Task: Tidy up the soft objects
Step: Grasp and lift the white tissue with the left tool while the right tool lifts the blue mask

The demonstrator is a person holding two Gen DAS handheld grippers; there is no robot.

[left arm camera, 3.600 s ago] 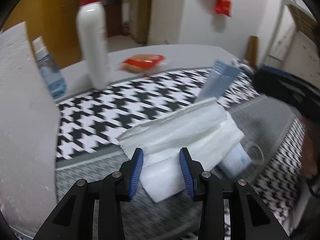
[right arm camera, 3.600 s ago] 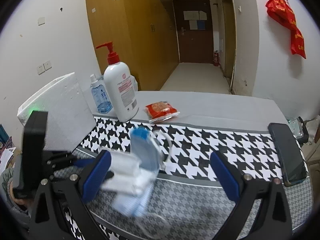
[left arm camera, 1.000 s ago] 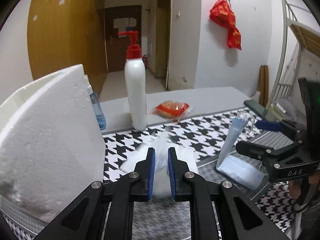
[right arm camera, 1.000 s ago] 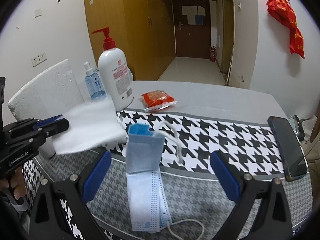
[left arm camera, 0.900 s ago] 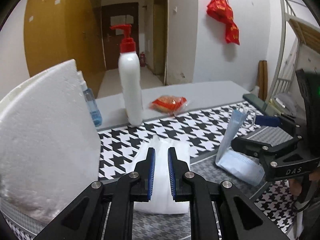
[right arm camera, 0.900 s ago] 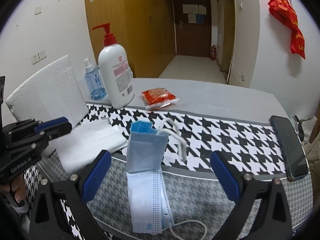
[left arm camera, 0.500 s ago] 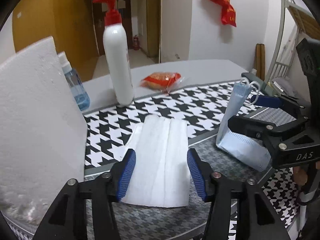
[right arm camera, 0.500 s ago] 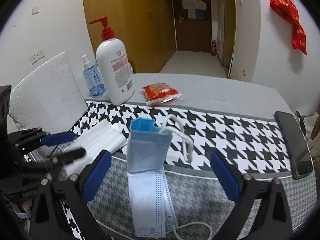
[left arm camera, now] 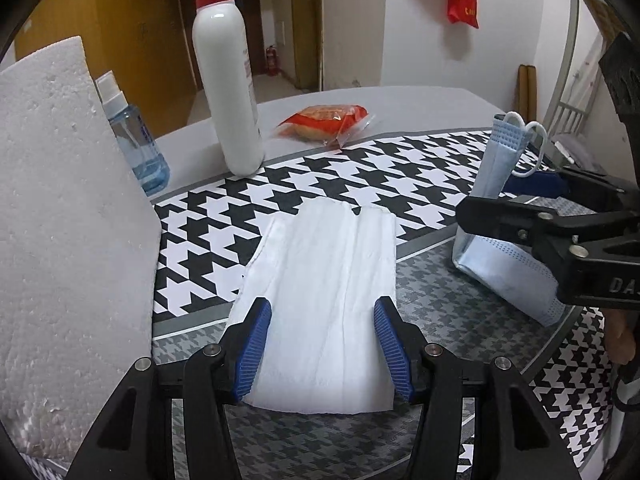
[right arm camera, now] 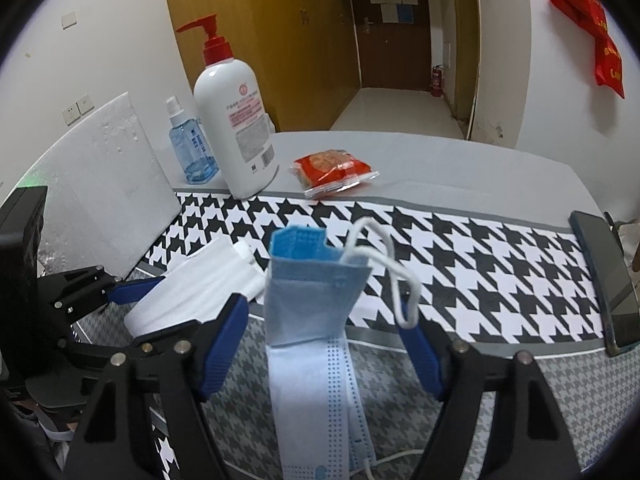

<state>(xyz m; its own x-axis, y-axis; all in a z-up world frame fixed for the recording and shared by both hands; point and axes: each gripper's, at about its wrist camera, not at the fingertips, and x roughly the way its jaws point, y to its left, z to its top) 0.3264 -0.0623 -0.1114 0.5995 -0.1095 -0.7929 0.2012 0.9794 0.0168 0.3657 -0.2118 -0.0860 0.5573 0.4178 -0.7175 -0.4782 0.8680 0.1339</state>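
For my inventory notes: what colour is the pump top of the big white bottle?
Red. The pump top shows best in the right wrist view.

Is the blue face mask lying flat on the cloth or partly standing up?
Partly standing. The face mask is folded: its lower half lies on the cloth, its upper half rises with the ear loops at top.

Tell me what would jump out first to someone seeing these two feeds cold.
The bold houndstooth cloth across the table, with a folded white tissue flat on it between the open left gripper. Right of the tissue, a blue mask is bent so its upper half stands up, framed by the open right gripper. Behind them a red-capped pump bottle stands beside a red snack packet.
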